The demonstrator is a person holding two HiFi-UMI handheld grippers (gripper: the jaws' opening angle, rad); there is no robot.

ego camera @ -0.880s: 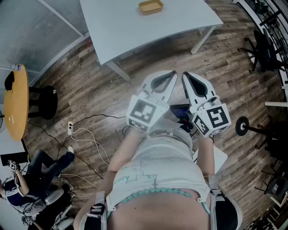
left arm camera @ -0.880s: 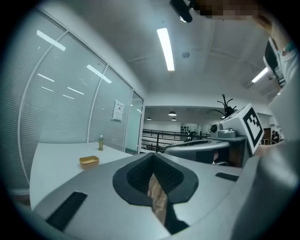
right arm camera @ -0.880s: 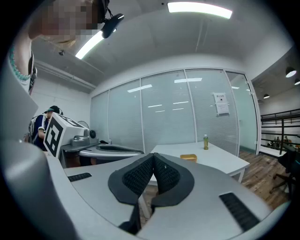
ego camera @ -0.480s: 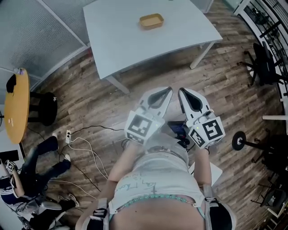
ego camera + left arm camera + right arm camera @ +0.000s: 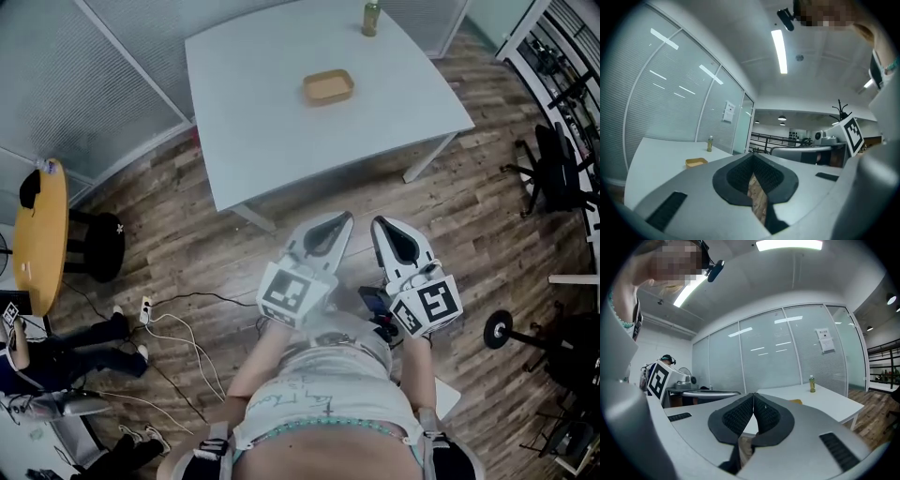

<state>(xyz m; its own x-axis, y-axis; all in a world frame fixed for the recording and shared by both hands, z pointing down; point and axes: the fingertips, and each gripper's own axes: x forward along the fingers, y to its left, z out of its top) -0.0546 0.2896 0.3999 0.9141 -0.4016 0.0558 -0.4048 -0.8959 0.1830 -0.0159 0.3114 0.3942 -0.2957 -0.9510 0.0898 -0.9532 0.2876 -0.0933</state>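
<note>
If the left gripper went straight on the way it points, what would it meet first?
Probably nothing near: the left gripper, jaws shut, aims over the white table, right of the tray. Height uncertain.

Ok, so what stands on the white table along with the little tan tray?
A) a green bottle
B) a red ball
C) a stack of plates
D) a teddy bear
A: in the head view a green bottle stands near the far edge of the white table, a little beyond the tan tray, and nothing else shows on it.
</note>
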